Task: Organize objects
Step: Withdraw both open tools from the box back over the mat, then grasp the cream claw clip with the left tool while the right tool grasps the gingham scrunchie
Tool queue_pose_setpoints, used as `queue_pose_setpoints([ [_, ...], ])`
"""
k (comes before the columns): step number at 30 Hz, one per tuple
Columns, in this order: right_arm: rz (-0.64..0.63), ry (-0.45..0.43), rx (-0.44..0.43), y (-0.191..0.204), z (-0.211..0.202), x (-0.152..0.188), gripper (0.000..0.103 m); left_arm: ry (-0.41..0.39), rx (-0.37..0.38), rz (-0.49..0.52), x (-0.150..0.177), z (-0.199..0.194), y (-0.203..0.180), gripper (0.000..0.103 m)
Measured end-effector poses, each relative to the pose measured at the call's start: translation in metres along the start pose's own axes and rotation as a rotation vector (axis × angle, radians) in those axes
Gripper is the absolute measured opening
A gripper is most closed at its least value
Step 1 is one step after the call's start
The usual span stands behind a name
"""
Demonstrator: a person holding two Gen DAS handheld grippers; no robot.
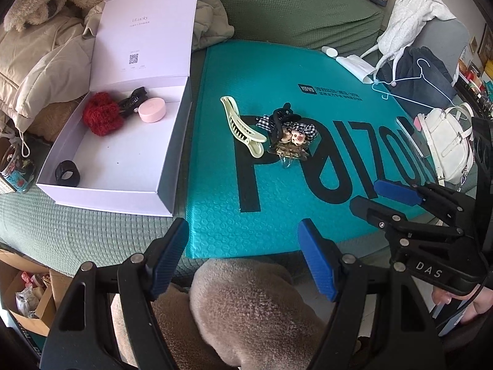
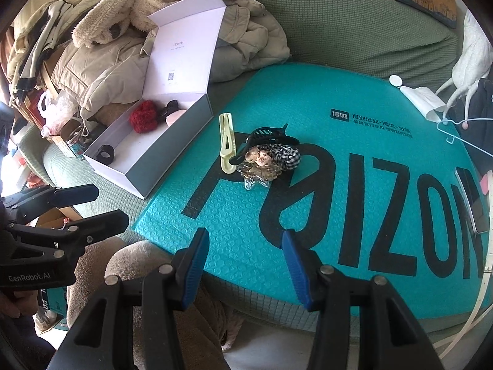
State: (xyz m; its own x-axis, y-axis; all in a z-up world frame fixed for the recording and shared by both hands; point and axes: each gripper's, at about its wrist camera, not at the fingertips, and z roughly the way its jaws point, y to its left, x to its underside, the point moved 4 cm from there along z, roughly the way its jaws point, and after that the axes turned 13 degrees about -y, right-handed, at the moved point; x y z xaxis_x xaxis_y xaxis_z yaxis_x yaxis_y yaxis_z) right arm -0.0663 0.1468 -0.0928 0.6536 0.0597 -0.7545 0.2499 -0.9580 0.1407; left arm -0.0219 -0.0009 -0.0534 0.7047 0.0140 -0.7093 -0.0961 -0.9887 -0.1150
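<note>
Blue rubber pads line both black hand-held tools, and both are spread wide with nothing between them: the left gripper [image 1: 243,259] hangs over the near edge of the teal bubble-wrap mailer [image 1: 308,191], and the right gripper [image 2: 243,265] hovers low over that same edge, just beside it.

Ahead of both, near the middle of the mailer, lies what is left to sort: a long cream plastic hair clip [image 1: 242,126], and touching its right side a heap made of a black claw clip [image 1: 282,117], a black-and-white gingham bow with small bear faces [image 1: 295,132] and a clear amber clip [image 1: 288,154] underneath. Off to the left, beside the mailer on the green quilted cover, stands the open white cardboard box [image 1: 166,160], already holding a red knitted scrunchie [image 1: 100,117], a pink round case [image 1: 152,109] and a black band [image 1: 67,174].

That heap is the risk, to my eye. Its pieces look interlocked, so a pinch on one could drag the others along or shed them short of the box. The cream clip, lying flat and slim, may slide away on the slick mailer.
</note>
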Motion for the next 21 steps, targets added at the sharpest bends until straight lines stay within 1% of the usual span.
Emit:
queue_pose_setpoints([
  [6,0.018,0.018,0.007,-0.012,0.02,-0.002,0.05,0.009,0.006,0.011,-0.008,0.027,-0.004,0.072],
  [12,0.045,0.034,-0.003,-0.024,0.043,-0.006,0.05,0.023,0.012,0.01,-0.018,0.059,0.0,0.072],
  [16,0.067,0.026,0.005,-0.034,0.054,-0.011,0.05,0.023,0.011,0.037,-0.029,0.079,-0.001,0.072],
  [21,0.083,0.019,0.022,-0.049,0.068,-0.019,0.05,0.013,0.025,0.042,-0.045,0.099,0.0,0.072],
])
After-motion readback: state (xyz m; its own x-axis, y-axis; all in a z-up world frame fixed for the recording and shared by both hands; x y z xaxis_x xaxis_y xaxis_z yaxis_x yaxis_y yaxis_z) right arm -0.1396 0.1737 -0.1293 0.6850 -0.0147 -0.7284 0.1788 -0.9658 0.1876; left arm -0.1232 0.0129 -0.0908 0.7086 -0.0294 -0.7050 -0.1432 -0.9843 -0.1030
